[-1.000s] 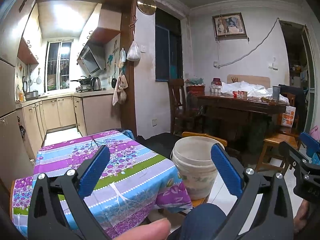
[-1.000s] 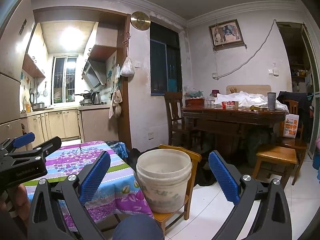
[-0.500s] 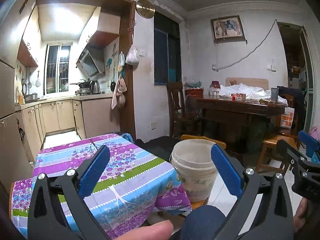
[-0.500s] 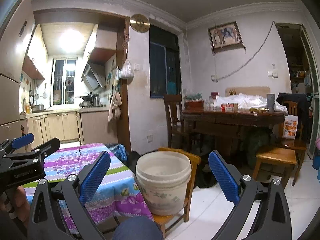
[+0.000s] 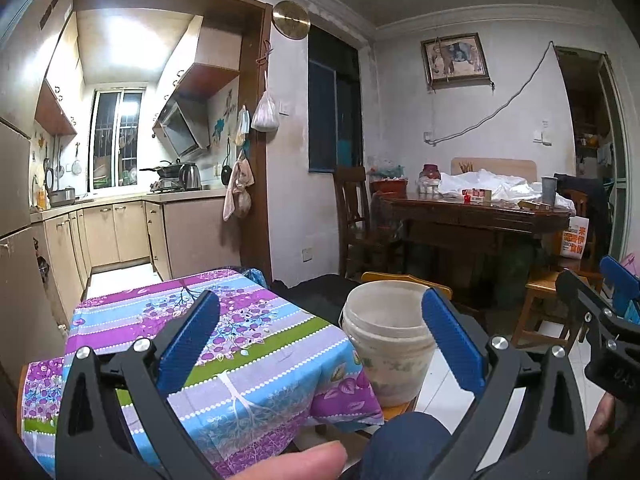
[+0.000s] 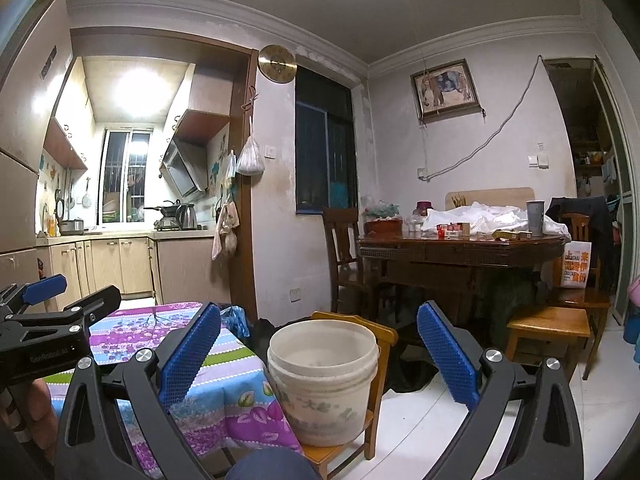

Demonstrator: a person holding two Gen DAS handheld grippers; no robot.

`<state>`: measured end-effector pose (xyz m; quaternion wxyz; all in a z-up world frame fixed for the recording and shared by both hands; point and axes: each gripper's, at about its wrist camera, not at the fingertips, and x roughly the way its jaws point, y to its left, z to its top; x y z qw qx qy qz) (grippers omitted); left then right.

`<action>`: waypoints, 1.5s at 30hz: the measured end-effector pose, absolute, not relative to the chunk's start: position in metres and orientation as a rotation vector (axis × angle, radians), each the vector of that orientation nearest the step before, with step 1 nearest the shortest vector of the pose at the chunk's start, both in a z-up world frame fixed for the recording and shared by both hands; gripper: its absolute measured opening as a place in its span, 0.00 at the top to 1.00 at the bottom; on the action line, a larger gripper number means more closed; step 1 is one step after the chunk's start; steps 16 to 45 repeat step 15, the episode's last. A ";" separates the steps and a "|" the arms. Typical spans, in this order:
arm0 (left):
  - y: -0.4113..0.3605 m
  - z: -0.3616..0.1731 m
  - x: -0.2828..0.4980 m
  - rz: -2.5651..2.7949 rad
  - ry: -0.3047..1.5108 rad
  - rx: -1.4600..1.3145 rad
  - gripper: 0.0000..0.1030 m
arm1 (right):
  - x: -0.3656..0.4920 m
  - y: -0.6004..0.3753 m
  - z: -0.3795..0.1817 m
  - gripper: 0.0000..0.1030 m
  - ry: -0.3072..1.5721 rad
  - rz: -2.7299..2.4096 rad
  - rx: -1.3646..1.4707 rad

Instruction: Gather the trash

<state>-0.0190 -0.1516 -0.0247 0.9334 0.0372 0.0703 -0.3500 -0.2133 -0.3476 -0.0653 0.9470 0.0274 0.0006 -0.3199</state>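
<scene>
A worn white plastic bucket (image 5: 387, 344) stands on a small wooden stool (image 6: 382, 334) beside a low table with a purple, blue and green flowered cloth (image 5: 224, 344). The bucket also shows in the right wrist view (image 6: 324, 376). My left gripper (image 5: 320, 340) is open and empty, held above the table's near corner. My right gripper (image 6: 318, 354) is open and empty, held above and short of the bucket. No trash shows on the cloth.
A dark dining table (image 6: 460, 246) with white bags, boxes and a cup stands at the back right, with wooden chairs (image 6: 548, 324) around it. The kitchen (image 5: 116, 216) opens at the back left. White tiled floor (image 6: 432, 432) lies right of the stool.
Both grippers have tilted upward a little, so the bucket and table sit lower in the views. Both stay open and empty.
</scene>
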 end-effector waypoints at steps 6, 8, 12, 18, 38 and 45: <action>-0.152 -0.027 -0.017 -0.725 0.152 0.071 0.05 | -0.212 -0.348 -0.067 0.05 0.006 -0.650 0.057; -0.153 -0.029 -0.015 -0.726 0.164 0.072 0.05 | -0.212 -0.348 -0.069 0.05 0.009 -0.649 0.057; -0.156 -0.032 -0.012 -0.721 0.187 0.076 0.05 | -0.211 -0.347 -0.067 0.05 0.008 -0.648 0.057; -0.156 -0.032 -0.014 -0.718 0.178 0.082 0.05 | -0.211 -0.347 -0.068 0.05 0.009 -0.647 0.058; -0.156 -0.032 -0.014 -0.718 0.178 0.082 0.05 | -0.211 -0.347 -0.068 0.05 0.009 -0.647 0.058; -0.156 -0.032 -0.014 -0.718 0.178 0.082 0.05 | -0.211 -0.347 -0.068 0.05 0.009 -0.647 0.058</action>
